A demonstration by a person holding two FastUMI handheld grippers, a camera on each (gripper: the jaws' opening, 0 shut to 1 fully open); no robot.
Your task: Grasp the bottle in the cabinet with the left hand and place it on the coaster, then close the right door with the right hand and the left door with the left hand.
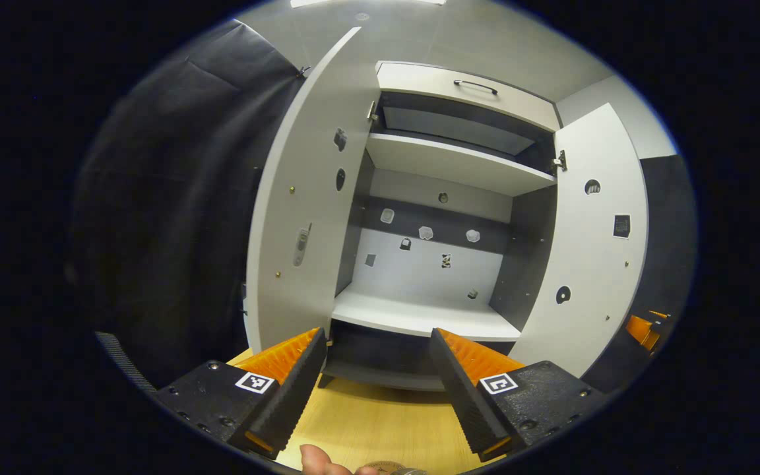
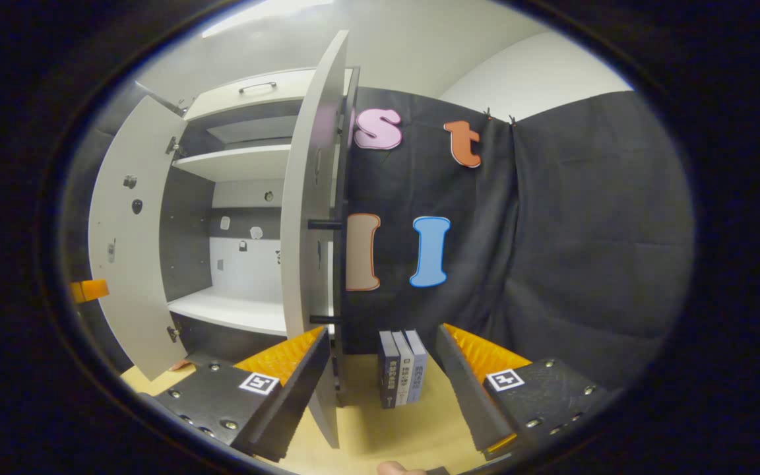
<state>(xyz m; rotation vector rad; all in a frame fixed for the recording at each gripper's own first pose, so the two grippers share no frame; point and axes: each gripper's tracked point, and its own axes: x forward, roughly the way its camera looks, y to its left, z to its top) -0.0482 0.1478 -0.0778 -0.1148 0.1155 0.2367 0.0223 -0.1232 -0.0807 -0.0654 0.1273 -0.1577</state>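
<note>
The grey cabinet [image 1: 443, 165] stands with both doors swung open, and its lower shelf [image 1: 419, 315] is bare. My left gripper [image 1: 379, 343] is open in front of the cabinet's base, nothing between its fingers. A round greyish object [image 1: 393, 470] sits cut off at the bottom edge beside a person's fingertip [image 1: 317, 458]; I cannot tell what it is. In the right gripper view, the right door [image 2: 314, 218] is edge-on, with its black handle [image 2: 337, 270] on the outer face. My right gripper [image 2: 383, 336] is open, and the door's lower edge reaches down between its fingers, near the left one.
The left door [image 1: 307, 198] and right door [image 1: 591, 231] flank the opening. Three books [image 2: 401, 369] stand upright on the wooden table [image 1: 367, 422] against the black cloth wall, right of the cabinet. The right gripper's orange [image 1: 644, 330] shows beyond the right door.
</note>
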